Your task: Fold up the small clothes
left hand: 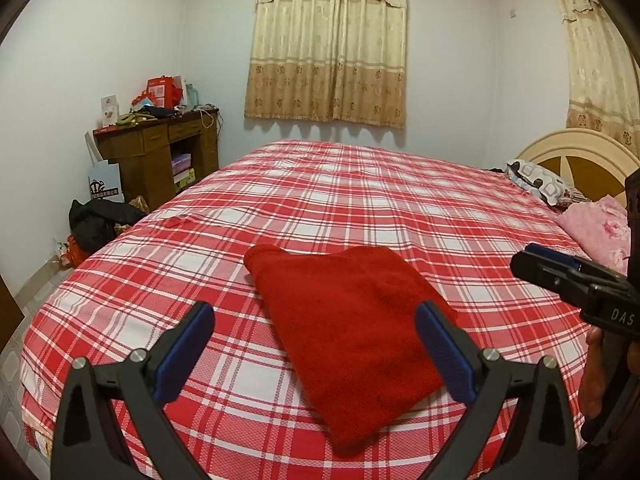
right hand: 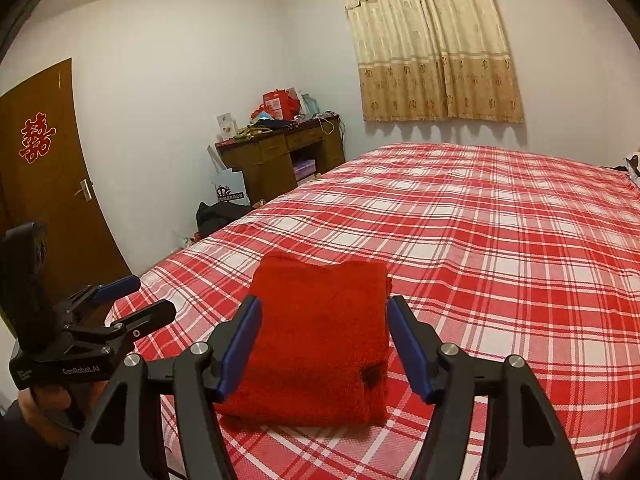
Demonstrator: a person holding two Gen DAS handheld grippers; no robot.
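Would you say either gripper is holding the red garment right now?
No: the folded red garment lies free on the plaid bedspread, and both the left gripper and right gripper stand open above it.

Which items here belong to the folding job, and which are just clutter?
Job: folded red garment, plaid bed, left gripper and right gripper, both open.

Bystanders: pillow, pink bedding, cluttered desk, curtain, door.

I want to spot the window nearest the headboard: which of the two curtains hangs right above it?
The curtain at the left wrist view's far right, directly above the cream headboard. The other curtain hangs above the bed's far side.
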